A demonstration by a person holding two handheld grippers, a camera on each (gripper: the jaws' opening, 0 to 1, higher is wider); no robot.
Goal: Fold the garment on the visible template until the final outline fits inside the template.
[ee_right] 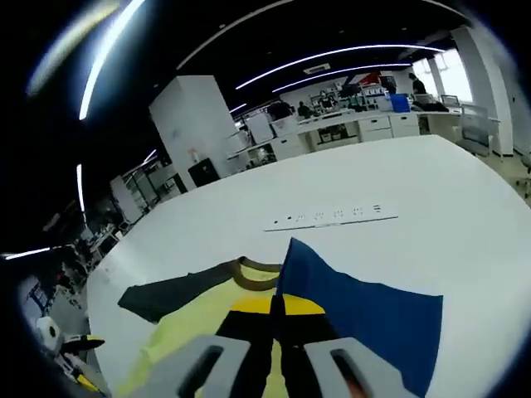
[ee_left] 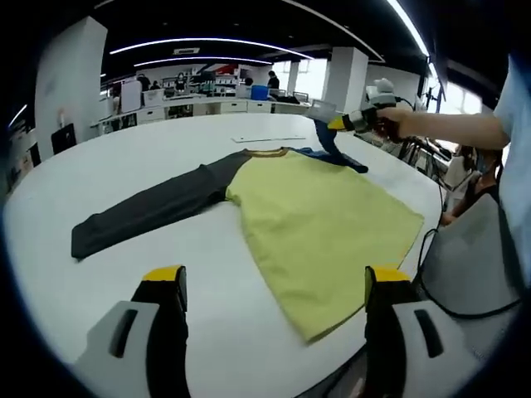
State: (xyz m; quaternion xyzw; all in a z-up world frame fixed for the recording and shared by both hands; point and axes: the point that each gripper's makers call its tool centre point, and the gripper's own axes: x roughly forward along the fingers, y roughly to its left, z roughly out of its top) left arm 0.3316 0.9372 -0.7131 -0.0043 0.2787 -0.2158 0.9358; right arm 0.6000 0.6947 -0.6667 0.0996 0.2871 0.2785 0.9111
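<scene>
White round table in an office hall holds your garment, spread flat: yellow body, brown collar, dark grey sleeve stretched out to one side, blue sleeve at the far side. Your left gripper hovers near the hem, jaws apart, holding nothing. Your right gripper is clamped on the blue sleeve, lifting it off the table.

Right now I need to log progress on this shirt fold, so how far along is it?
Early. Done: the shirt lies flat on the white table, one dark sleeve spread out to the side. In hand: the right tongs are shut on the blue sleeve, lifting it over the body. The left tongs hang open near the hem. Left: both sleeves and the body still need folding; I can't make out a template.
</scene>
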